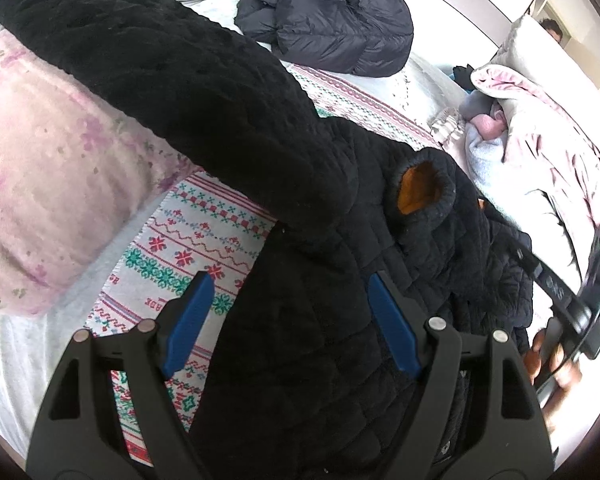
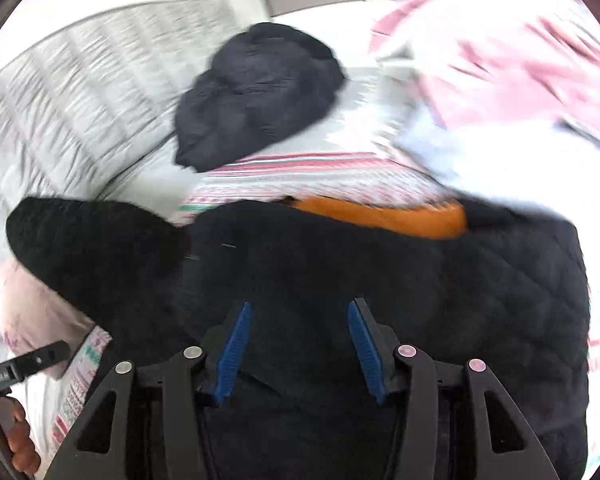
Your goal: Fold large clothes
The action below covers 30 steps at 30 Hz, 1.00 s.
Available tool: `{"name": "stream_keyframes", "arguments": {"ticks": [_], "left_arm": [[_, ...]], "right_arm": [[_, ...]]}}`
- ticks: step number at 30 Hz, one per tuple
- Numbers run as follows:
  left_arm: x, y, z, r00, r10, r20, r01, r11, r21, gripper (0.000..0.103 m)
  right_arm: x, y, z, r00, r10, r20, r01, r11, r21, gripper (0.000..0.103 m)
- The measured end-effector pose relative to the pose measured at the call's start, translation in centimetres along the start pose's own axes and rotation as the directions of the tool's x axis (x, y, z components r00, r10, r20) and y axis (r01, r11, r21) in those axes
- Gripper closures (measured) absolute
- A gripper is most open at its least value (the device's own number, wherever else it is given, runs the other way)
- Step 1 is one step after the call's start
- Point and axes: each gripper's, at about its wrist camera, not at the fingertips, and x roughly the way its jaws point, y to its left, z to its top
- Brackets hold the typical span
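A black quilted jacket (image 1: pixel 300 184) with orange lining (image 1: pixel 418 188) lies on a patterned blanket on the bed. One sleeve stretches up and left over a pink floral pillow. My left gripper (image 1: pixel 290 284) is open, its blue pads either side of the jacket's body, just above the fabric. In the right wrist view the same jacket (image 2: pixel 380 272) fills the lower half, its orange collar lining (image 2: pixel 388 216) at the far edge and a sleeve to the left. My right gripper (image 2: pixel 300 308) is open over the jacket. This view is motion-blurred.
A dark puffer jacket (image 1: pixel 332 16) lies bundled further up the bed; it also shows in the right wrist view (image 2: pixel 256 92). A pink floral pillow (image 1: pixel 48 168) sits at left. Crumpled pink and white bedding (image 1: pixel 540 128) lies at right. The patterned blanket (image 1: pixel 204 232) covers the mattress.
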Motion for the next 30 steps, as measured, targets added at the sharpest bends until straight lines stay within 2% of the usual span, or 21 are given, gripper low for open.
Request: {"name": "stream_keyframes", "arguments": {"ticks": [2,3,4,6,7,8,11,13,15,16,18,20,23,24,25,29,30], "left_arm": [[-0.1,0.1,0.0,1.0,-0.003,0.0,0.003,1.0,-0.002,0.023],[-0.2,0.2,0.0,1.0,-0.009,0.001,0.009,1.0,-0.008,0.023],[-0.2,0.4,0.1,1.0,-0.013,0.002,0.013,1.0,-0.013,0.023],[-0.4,0.7,0.3,1.0,-0.022,0.003,0.022,0.999,-0.027,0.023],[-0.4,0.9,0.3,1.0,-0.026,0.002,0.026,0.999,-0.032,0.023],[-0.4,1.1,0.4,0.999,-0.032,-0.002,0.032,0.999,-0.038,0.023],[-0.2,1.5,0.6,0.998,-0.06,-0.018,0.059,0.996,-0.06,0.023],[-0.2,1.4,0.6,0.997,-0.072,-0.022,0.071,0.995,-0.067,0.023],[-0.3,1.2,0.6,0.997,-0.072,-0.018,0.071,0.995,-0.066,0.023],[-0.3,1.0,0.6,0.997,-0.07,-0.015,0.069,0.996,-0.061,0.023],[-0.3,0.9,0.4,0.998,-0.062,-0.014,0.062,0.997,-0.052,0.023],[-0.2,0.9,0.3,0.998,-0.061,-0.021,0.06,0.997,-0.05,0.023],[-0.1,1.1,0.4,0.998,-0.061,-0.02,0.06,0.996,-0.061,0.023],[-0.2,1.1,0.5,0.998,-0.061,-0.019,0.06,0.996,-0.062,0.023],[-0.2,1.1,0.6,0.998,-0.062,-0.018,0.061,0.996,-0.063,0.023],[-0.4,1.2,0.8,0.998,-0.057,-0.009,0.057,0.996,-0.065,0.023],[-0.4,1.2,0.8,0.998,-0.055,-0.009,0.055,0.996,-0.065,0.023]], "right_arm": [[0.9,0.6,0.6,1.0,0.016,0.0,-0.016,1.0,0.001,0.072],[2.4,1.1,0.4,0.999,0.024,-0.033,-0.023,1.0,0.02,0.077],[4.1,1.1,0.2,0.997,0.032,-0.07,-0.03,0.999,0.035,0.079],[9.3,1.1,-2.2,0.969,0.081,-0.235,-0.063,0.995,0.083,0.082],[10.6,1.5,-3.7,0.969,0.069,-0.237,-0.056,0.996,0.062,0.082],[10.0,2.1,-4.1,0.978,0.052,-0.202,-0.049,0.999,0.018,0.082],[8.8,1.9,-3.9,0.951,0.128,-0.28,-0.125,0.992,0.028,0.081],[7.4,2.3,-3.3,0.944,0.12,-0.308,-0.133,0.991,-0.021,0.081],[5.6,2.3,-2.0,0.97,0.104,-0.221,-0.115,0.993,-0.04,0.082],[4.6,2.2,-1.2,0.988,0.084,-0.133,-0.088,0.996,-0.026,0.082],[4.3,1.9,-0.5,0.996,0.074,-0.045,-0.073,0.997,0.034,0.081],[6.0,2.1,-0.6,0.994,0.087,-0.064,-0.083,0.994,0.075,0.081],[12.0,3.7,-3.3,0.961,0.118,-0.252,-0.104,0.992,0.07,0.082],[11.6,4.6,-4.1,0.978,0.069,-0.199,-0.071,0.997,-0.001,0.082],[11.5,5.3,-4.2,0.979,0.048,-0.2,-0.056,0.998,-0.038,0.082],[9.8,4.4,-3.7,0.947,0.151,-0.285,-0.151,0.988,0.021,0.082],[9.1,3.8,-3.5,0.947,0.151,-0.284,-0.153,0.988,0.016,0.082]]}}
